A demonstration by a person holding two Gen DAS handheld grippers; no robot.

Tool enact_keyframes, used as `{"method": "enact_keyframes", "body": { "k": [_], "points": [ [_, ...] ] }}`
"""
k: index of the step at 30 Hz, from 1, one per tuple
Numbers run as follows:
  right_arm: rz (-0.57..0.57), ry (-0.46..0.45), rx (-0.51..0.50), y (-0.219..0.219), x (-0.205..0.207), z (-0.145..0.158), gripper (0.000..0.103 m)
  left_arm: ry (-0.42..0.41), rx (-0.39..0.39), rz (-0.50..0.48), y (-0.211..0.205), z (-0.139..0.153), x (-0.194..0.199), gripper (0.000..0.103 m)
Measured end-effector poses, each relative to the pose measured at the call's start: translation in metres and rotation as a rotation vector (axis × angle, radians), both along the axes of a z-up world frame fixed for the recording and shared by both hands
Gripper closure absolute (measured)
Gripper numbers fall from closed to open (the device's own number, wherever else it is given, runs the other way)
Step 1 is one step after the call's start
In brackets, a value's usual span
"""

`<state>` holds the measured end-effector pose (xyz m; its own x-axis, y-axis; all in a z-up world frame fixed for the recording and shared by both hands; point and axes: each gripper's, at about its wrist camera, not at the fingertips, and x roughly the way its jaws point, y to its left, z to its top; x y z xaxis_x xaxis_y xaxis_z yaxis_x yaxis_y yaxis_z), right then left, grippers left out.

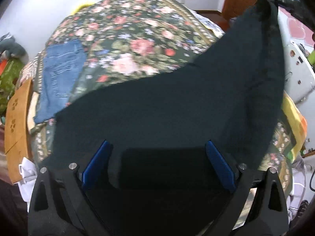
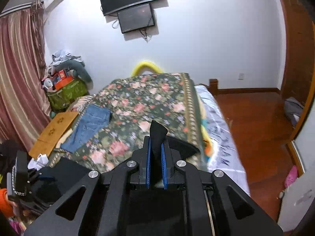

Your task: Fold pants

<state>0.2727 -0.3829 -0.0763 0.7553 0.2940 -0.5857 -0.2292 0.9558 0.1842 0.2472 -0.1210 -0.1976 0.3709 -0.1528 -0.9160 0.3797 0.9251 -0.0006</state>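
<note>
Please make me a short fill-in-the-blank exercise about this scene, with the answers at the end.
1. The right gripper is shut on the ____ pants.
2. The left gripper has its jaws ____, with the pants lying over them.
3. The folded jeans lie on the ____ bedspread.
4. Two dark ____ hang on the white wall.

Answers: dark; open; floral; screens

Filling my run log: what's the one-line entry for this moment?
left hand-held gripper open | right hand-held gripper shut on black pants | blue jeans folded on bed
</note>
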Motion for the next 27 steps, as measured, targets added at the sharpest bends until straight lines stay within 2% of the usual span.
{"method": "enact_keyframes", "body": {
  "k": [5,8,13,16,18,19,22,27],
  "points": [
    [-0.034,0.1,-0.064,-0.017,-0.015,-0.05,0.095,0.019,-0.001,0.014,-0.017,-0.01,-0.001,0.004],
    [-0.061,0.186,-0.089,-0.03,-0.022,-0.089,0.095,-0.01,0.033,0.01,-0.024,-0.013,-0.004,0.004],
    [-0.069,0.305,-0.145,-0.035,-0.037,-0.142,0.092,-0.019,0.035,0.004,-0.029,-0.014,-0.006,0.004],
    [-0.084,0.344,-0.199,-0.033,-0.045,-0.162,0.08,-0.026,0.029,0.008,-0.029,-0.013,-0.007,0.004],
    [-0.114,0.364,-0.267,-0.031,-0.048,-0.168,0.064,-0.032,0.014,0.016,-0.026,-0.01,-0.008,0.004],
    [-0.128,0.373,-0.301,-0.03,-0.048,-0.169,0.061,-0.038,0.002,0.025,-0.024,-0.008,-0.008,0.004],
    [-0.135,0.364,-0.311,-0.031,-0.052,-0.16,0.06,-0.078,-0.04,0.063,-0.01,0.007,-0.009,0.004],
    [-0.077,0.255,-0.274,-0.007,-0.058,-0.118,0.055,-0.202,-0.081,0.148,0.033,0.046,-0.014,0.004]
  ]
}}
